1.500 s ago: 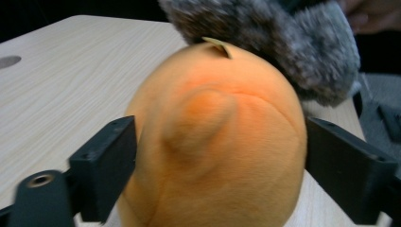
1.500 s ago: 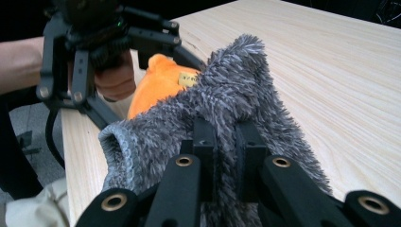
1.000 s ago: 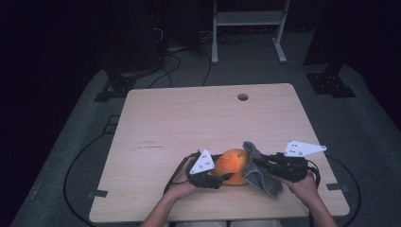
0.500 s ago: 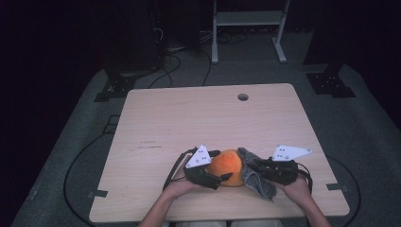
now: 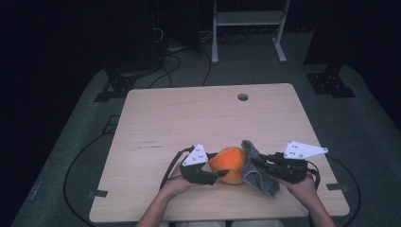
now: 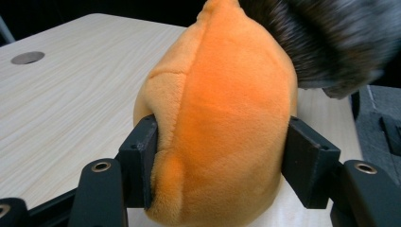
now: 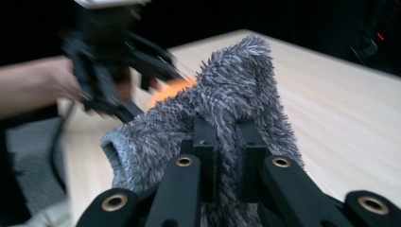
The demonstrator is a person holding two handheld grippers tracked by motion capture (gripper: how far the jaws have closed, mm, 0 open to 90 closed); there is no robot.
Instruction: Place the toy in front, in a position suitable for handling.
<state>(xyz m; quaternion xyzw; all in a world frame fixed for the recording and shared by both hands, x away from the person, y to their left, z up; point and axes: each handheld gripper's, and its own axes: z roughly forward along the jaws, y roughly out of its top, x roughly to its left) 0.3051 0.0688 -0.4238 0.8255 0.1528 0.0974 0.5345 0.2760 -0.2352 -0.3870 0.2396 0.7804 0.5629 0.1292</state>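
Observation:
An orange plush (image 5: 230,163) sits near the table's front edge between my two grippers. My left gripper (image 5: 216,165) holds it from the left. In the left gripper view the pads (image 6: 139,151) dent the orange plush (image 6: 222,123) on both sides, the jaws having just been closing on it. My right gripper (image 5: 255,165) is shut on a shaggy grey cloth (image 5: 262,179) that lies against the plush's right side. In the right gripper view the cloth (image 7: 236,90) bunches up over the closed fingertips (image 7: 203,137).
The light wooden table (image 5: 189,118) has a round cable hole (image 5: 243,97) near its far edge. Cables (image 5: 170,168) trail from the grippers near the front edge. A white frame (image 5: 246,19) stands on the dark floor beyond the table.
The right gripper with the grey cloth went left across the plush, then came back to the right. The left gripper and the plush stayed in about the same spot.

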